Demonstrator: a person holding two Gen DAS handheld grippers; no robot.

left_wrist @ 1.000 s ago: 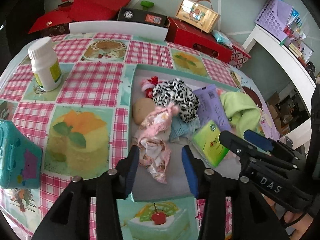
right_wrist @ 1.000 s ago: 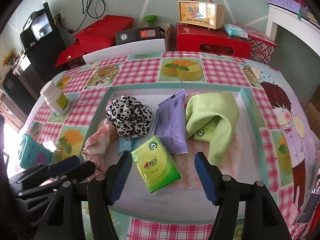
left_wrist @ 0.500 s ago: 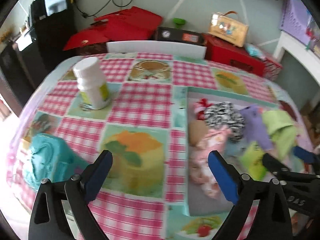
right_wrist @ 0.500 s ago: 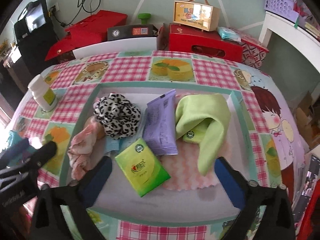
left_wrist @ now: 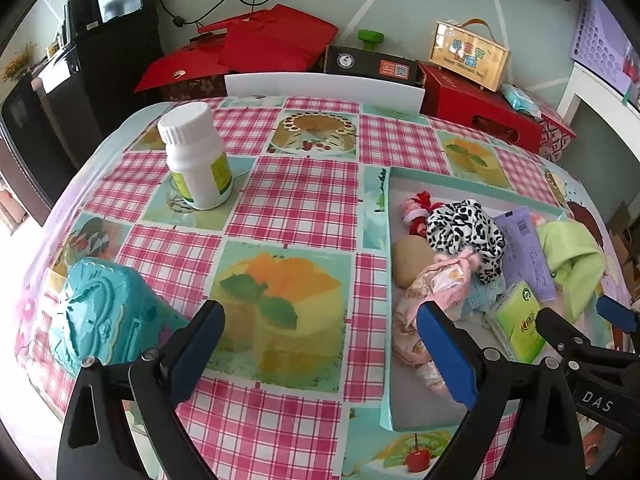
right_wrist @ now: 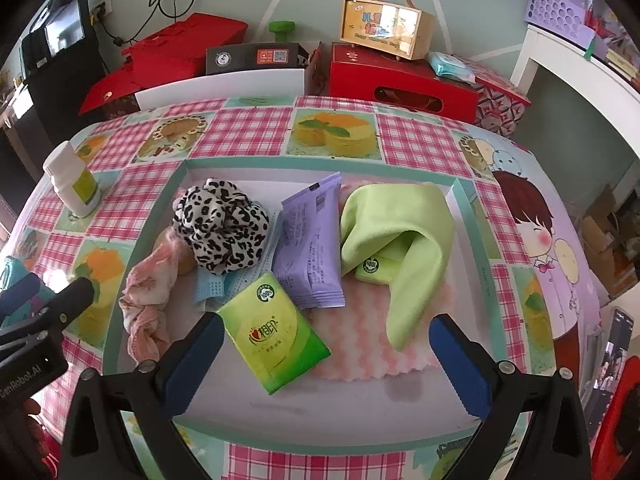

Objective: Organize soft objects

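The green plastic-wrapped tissue pack point(right_wrist: 274, 342) lies in the shallow white tray with the teal rim point(right_wrist: 468, 204), its long axis slanting from upper left to lower right — directly between the spread fingers of the right gripper point(right_wrist: 326, 356), which grips nothing. The left gripper point(left_wrist: 320, 348), equally wide and empty, hangs over the checked tablecloth point(left_wrist: 296, 196) left of the tray, so the right is nearer.
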